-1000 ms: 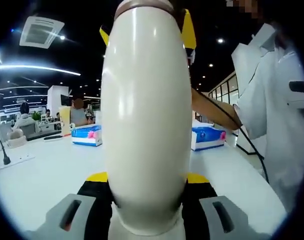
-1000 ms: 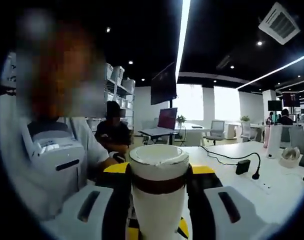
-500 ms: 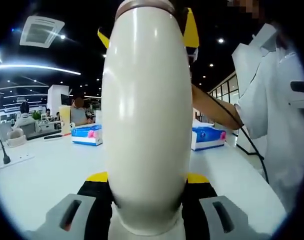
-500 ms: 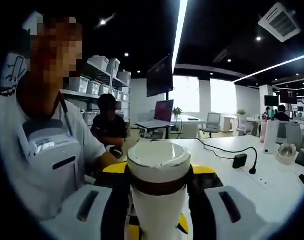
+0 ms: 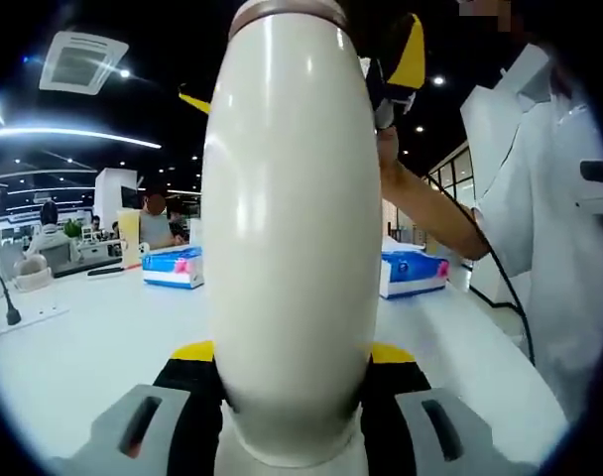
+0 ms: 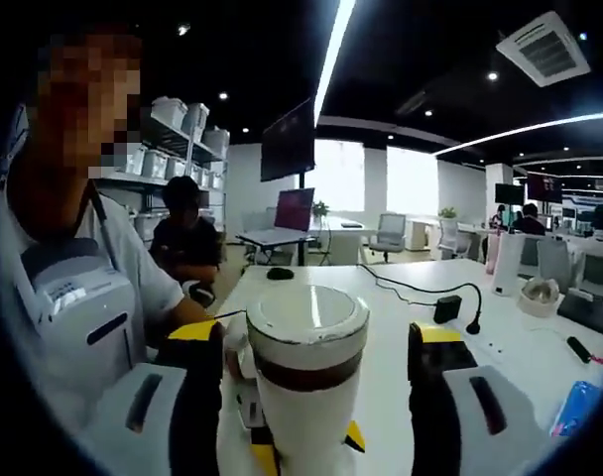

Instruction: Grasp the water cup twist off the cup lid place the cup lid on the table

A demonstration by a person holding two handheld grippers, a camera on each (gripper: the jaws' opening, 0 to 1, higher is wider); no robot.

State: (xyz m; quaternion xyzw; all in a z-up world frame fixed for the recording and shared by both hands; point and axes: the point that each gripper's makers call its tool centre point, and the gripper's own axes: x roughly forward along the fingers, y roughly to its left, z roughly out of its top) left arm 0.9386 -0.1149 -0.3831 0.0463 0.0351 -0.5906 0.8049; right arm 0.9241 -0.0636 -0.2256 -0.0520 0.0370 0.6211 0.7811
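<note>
A cream water cup (image 5: 292, 248) stands upright between the jaws of my left gripper (image 5: 292, 353), which is shut on its body. At the cup's top, the yellow fingers (image 5: 406, 58) of my right gripper sit on either side of it. In the right gripper view the white lid (image 6: 306, 315) tops the cup above a brown band (image 6: 306, 375). My right gripper (image 6: 316, 337) is open, its jaws spread wide with a gap on each side of the lid. The lid sits on the cup.
A white table (image 5: 73, 337) spreads below the cup. Two blue boxes (image 5: 173, 268) (image 5: 413, 270) lie on it further back. A person in a white shirt (image 5: 549, 218) stands close at the right. A black cable and plug (image 6: 445, 307) lie on the table.
My right gripper's jaws, which were closed on the lid, have spread apart from it. The left gripper and the cup have stayed still.
</note>
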